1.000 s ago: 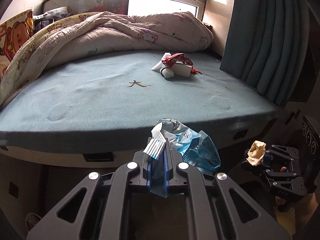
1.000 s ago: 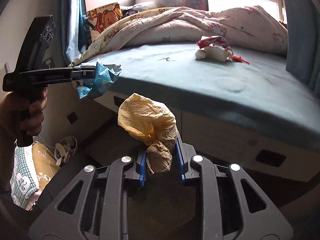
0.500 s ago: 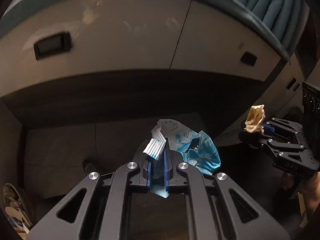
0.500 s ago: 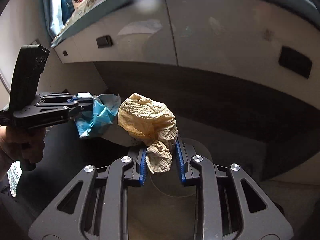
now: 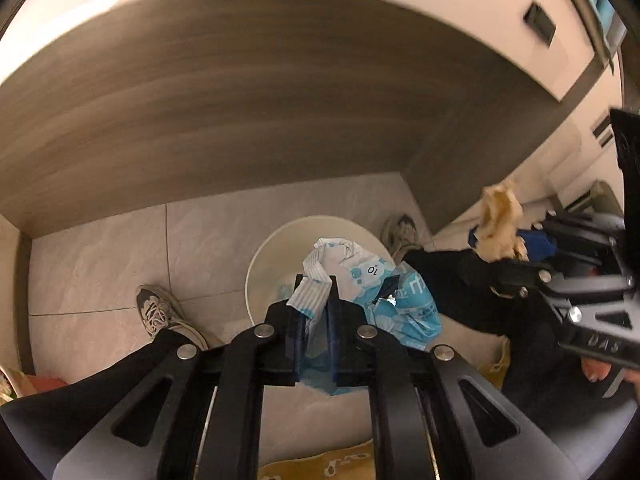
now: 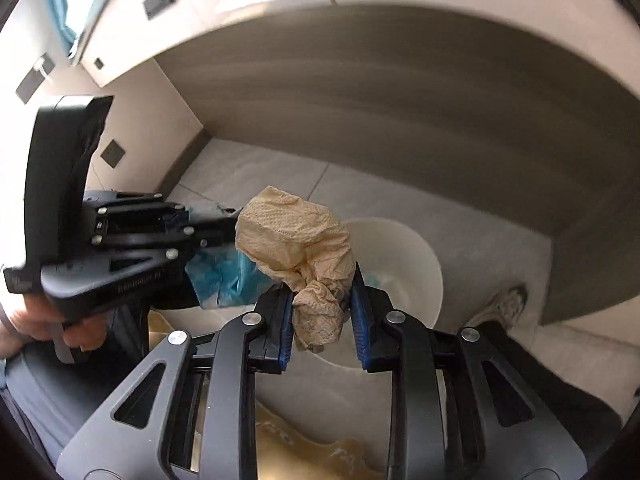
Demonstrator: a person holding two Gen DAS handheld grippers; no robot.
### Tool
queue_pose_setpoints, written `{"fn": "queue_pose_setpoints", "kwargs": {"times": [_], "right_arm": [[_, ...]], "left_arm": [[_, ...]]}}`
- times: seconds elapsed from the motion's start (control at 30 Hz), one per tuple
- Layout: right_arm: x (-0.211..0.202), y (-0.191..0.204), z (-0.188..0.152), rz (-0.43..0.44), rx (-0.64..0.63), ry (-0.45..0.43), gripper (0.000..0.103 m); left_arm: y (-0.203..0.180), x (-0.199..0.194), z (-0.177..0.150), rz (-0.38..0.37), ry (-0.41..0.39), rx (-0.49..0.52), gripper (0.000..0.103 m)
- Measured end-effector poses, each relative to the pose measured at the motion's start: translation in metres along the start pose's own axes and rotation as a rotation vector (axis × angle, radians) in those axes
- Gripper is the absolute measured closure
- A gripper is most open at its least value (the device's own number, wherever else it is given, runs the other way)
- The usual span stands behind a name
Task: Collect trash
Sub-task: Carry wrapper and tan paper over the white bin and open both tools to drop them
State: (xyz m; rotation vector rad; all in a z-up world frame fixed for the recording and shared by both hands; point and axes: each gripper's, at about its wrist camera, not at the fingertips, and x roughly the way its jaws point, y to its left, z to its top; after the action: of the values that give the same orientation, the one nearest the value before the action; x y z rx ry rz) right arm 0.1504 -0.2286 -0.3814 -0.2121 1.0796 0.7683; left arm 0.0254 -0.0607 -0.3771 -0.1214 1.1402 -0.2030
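Observation:
My left gripper [image 5: 316,312] is shut on a crumpled blue and white plastic wrapper [image 5: 372,292], which hangs over the mouth of a white round bin [image 5: 272,256] on the tiled floor. My right gripper [image 6: 320,300] is shut on a wad of yellowish tissue paper [image 6: 296,240], held above the same white bin [image 6: 408,256]. In the left wrist view the right gripper [image 5: 504,256] and its tissue [image 5: 500,220] sit at the right. The right wrist view has the left gripper [image 6: 224,232] at the left, with the blue wrapper [image 6: 220,276] partly hidden behind the tissue.
The bed base, dark wood [image 5: 224,104] under white panels, rises just behind the bin. The person's sneakers [image 5: 160,312] [image 5: 400,236] stand on the grey tiles on either side of the bin. A hand [image 6: 36,320] grips the left tool's handle. A yellow patterned thing [image 6: 296,448] lies below.
Both grippers have dropped from bed height to floor level and tipped downward, still holding their trash. The bed top and its litter have left view; the white bin and the shoes have appeared.

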Motion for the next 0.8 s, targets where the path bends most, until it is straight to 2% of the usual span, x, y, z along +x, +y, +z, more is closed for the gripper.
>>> {"fn": "queue_pose_setpoints", "kwargs": {"times": [0.27, 0.47, 0.63, 0.73, 0.8], "right_arm": [[0.032, -0.018, 0.010, -0.038, 0.048, 0.063, 0.080], [0.032, -0.021, 0.008, -0.040, 0.051, 0.062, 0.080], [0.031, -0.022, 0.008, -0.038, 0.069, 0.059, 0.080], [0.032, -0.023, 0.009, -0.034, 0.074, 0.059, 0.080], [0.033, -0.023, 0.009, -0.033, 0.068, 0.064, 0.080]], "left_arm": [[-0.004, 0.042, 0.005, 0.009, 0.075, 0.013, 0.095], [-0.004, 0.042, 0.006, -0.007, 0.080, 0.016, 0.092], [-0.001, 0.044, 0.004, 0.018, 0.050, -0.002, 0.037], [0.006, 0.042, 0.006, 0.032, 0.033, -0.034, 0.020], [0.013, 0.039, 0.007, 0.053, 0.016, -0.065, 0.013]]}}
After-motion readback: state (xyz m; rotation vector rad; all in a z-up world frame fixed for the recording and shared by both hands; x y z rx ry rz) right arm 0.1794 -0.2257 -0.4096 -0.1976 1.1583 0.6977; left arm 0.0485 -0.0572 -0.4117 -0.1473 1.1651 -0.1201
